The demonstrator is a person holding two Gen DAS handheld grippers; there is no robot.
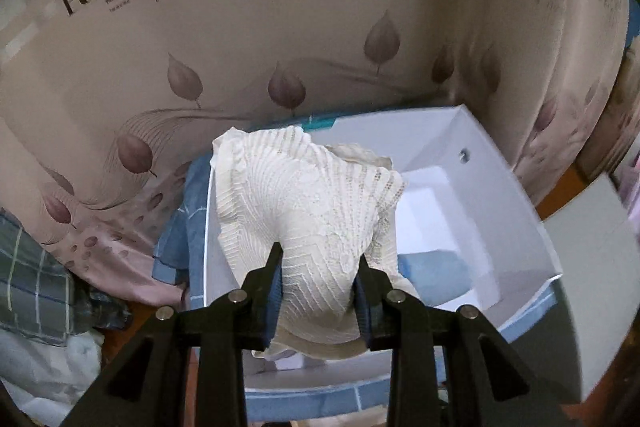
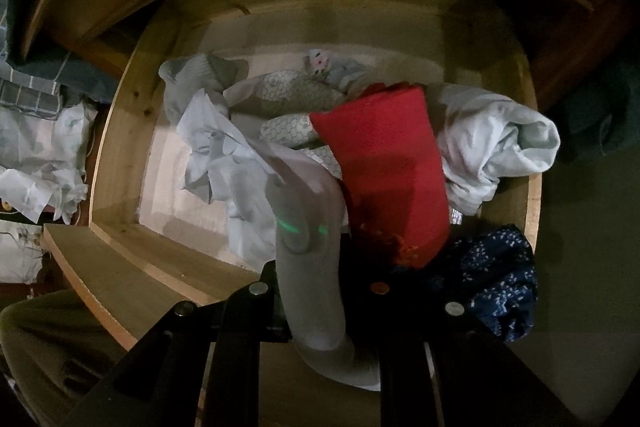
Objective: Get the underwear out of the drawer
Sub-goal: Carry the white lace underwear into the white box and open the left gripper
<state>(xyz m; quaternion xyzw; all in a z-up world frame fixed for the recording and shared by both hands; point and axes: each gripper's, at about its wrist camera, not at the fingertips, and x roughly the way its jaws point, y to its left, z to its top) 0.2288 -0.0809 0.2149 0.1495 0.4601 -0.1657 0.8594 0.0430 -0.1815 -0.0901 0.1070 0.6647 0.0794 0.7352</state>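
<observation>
My left gripper (image 1: 318, 259) is shut on a cream lace underwear (image 1: 304, 203), bunched between its blue pads and held over a white box (image 1: 500, 187). In the right wrist view, my right gripper (image 2: 316, 267) is shut on a grey and pale pink garment (image 2: 308, 227) that hangs over the open wooden drawer (image 2: 120, 131). Inside the drawer lie a red cloth (image 2: 388, 171), white garments (image 2: 488, 147), a patterned white piece (image 2: 292, 95) and a navy dotted piece (image 2: 500, 275).
The white box sits on a blue patterned fabric (image 1: 180, 235), with a leaf-printed beige curtain (image 1: 240, 47) behind it. A plaid cloth (image 1: 32, 267) lies at the left. A blue item (image 1: 436, 275) rests in the box. Crumpled white cloth (image 2: 40, 163) lies left of the drawer.
</observation>
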